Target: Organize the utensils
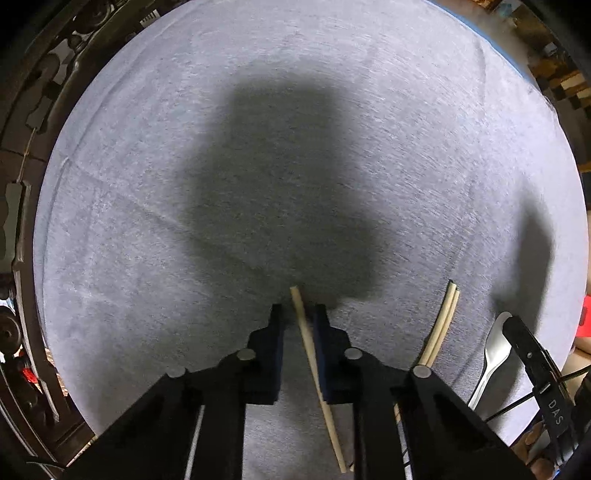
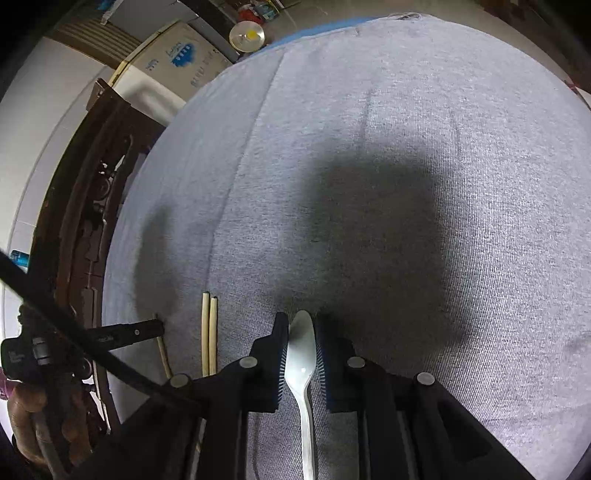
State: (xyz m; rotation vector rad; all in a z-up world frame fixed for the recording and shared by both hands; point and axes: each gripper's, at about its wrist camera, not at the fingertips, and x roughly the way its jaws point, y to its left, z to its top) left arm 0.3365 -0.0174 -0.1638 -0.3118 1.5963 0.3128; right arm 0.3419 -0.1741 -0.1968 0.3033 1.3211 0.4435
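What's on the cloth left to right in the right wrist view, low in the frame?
Left gripper tip over a single chopstick → pair of chopsticks lying side by side → white spoon between the right gripper fingers. All on the grey cloth.

Setting: a lived-in home room doubling as storage; round table under a grey knitted fabric cloth [image 2: 406, 110], blue underlayer showing at its far edge; dark carved wooden chair back [image 2: 92, 206] beside the table; white printed cardboard carton with blue lettering [image 2: 173, 59] stacked against a pale wall; shallow round metal dish holding something yellow [image 2: 246, 36] on the floor beyond; assorted clutter along the margins, too blurred to identify.
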